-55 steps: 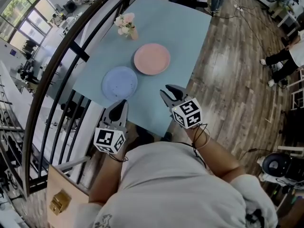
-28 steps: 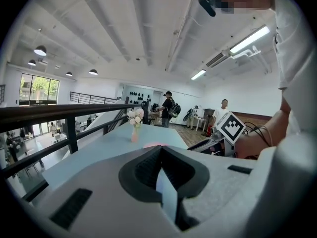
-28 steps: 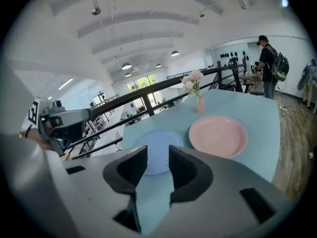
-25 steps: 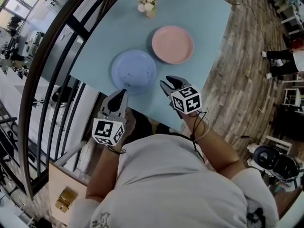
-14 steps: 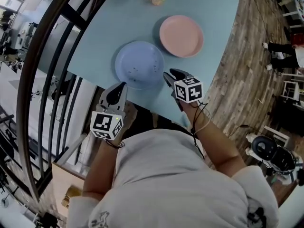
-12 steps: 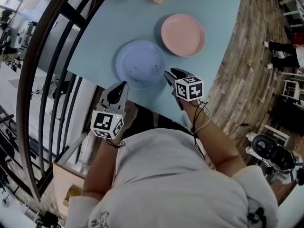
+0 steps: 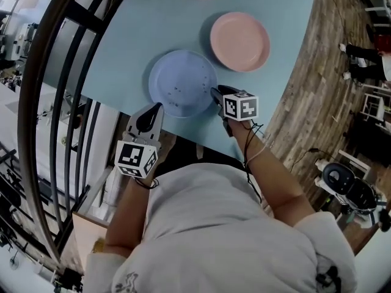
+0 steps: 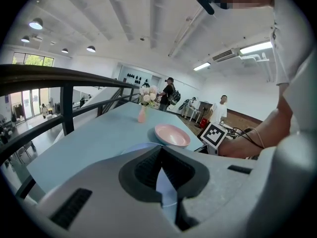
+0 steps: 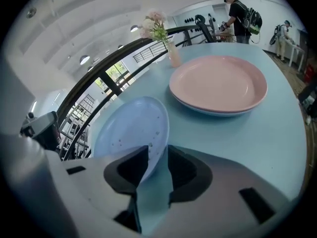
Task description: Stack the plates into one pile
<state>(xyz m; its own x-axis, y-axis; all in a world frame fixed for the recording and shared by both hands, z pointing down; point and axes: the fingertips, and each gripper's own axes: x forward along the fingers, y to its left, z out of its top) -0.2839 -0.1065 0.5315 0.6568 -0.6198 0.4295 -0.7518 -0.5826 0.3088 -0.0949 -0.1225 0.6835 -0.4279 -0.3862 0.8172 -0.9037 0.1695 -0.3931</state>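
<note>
Now our right gripper [image 7: 215, 92] is closing on the blue plate [image 7: 182, 83], whose near rim sits between its jaws, not yet pinched. Ahead and to the right of it lies the pink plate [image 7: 239, 41], just apart. Our left gripper [image 7: 157, 107] hangs behind, jaws together.

Blue plate [image 7: 182, 83] is dark-speckled, pink plate [image 7: 239, 41] plain, table [image 7: 153, 23] pale blue.
</note>
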